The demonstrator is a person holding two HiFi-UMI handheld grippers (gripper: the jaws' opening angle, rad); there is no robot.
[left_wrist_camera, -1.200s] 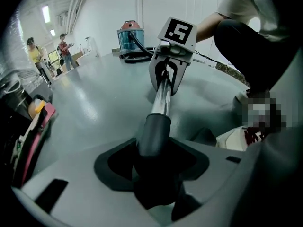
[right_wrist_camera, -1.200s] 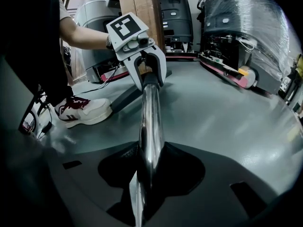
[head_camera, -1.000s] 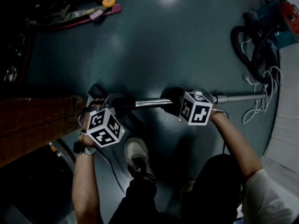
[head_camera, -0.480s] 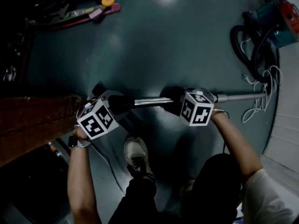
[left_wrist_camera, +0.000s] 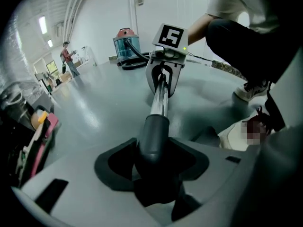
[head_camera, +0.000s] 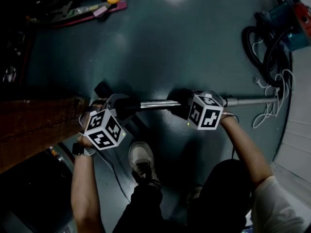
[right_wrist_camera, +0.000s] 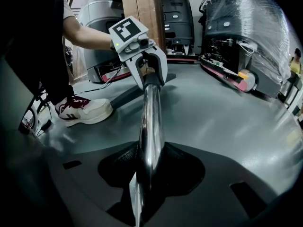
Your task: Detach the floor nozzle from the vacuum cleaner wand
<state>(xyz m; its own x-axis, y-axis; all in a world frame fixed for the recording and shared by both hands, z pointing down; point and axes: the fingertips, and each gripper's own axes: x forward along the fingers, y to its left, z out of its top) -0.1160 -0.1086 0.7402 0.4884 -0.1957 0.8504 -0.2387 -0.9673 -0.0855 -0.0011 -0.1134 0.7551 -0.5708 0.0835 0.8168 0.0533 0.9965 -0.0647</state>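
Wand: we're looking at a slim chrome wand (head_camera: 154, 103) lying level over the grey-green floor (head_camera: 184, 47), running left to right across the head view.
Floor nozzle: the dark floor nozzle (head_camera: 101, 89) is sitting crosswise at the wand's left end, low on the floor and partly tucked under the left tool. We're reading it as not yet off the wand.
Neck: a dark grey neck (left_wrist_camera: 152, 131) is sleeving the end of the chrome tube, matte against the shine.
Left tool: the left tool (left_wrist_camera: 152, 159) is clamping that neck, its jaws standing fairly wide round the fat sleeve and pressing on both sides.
Right tool: the right tool (right_wrist_camera: 147, 169) is gripping the bare chrome further along, jaws at a middling spread and pads tight on the tube.
Spacing: the two tools are facing each other along the wand, with a stretch of bare tube showing between them.
Shoe: a pale shoe (head_camera: 142, 164) is resting on the floor just below the wand, near the nozzle.
Vacuum cleaner: the vacuum cleaner (head_camera: 291, 18) is standing well apart at the top right. Its black hose (head_camera: 257, 47) is looping beside it, and a white cord (head_camera: 272, 103) is trailing by the wand's far end.
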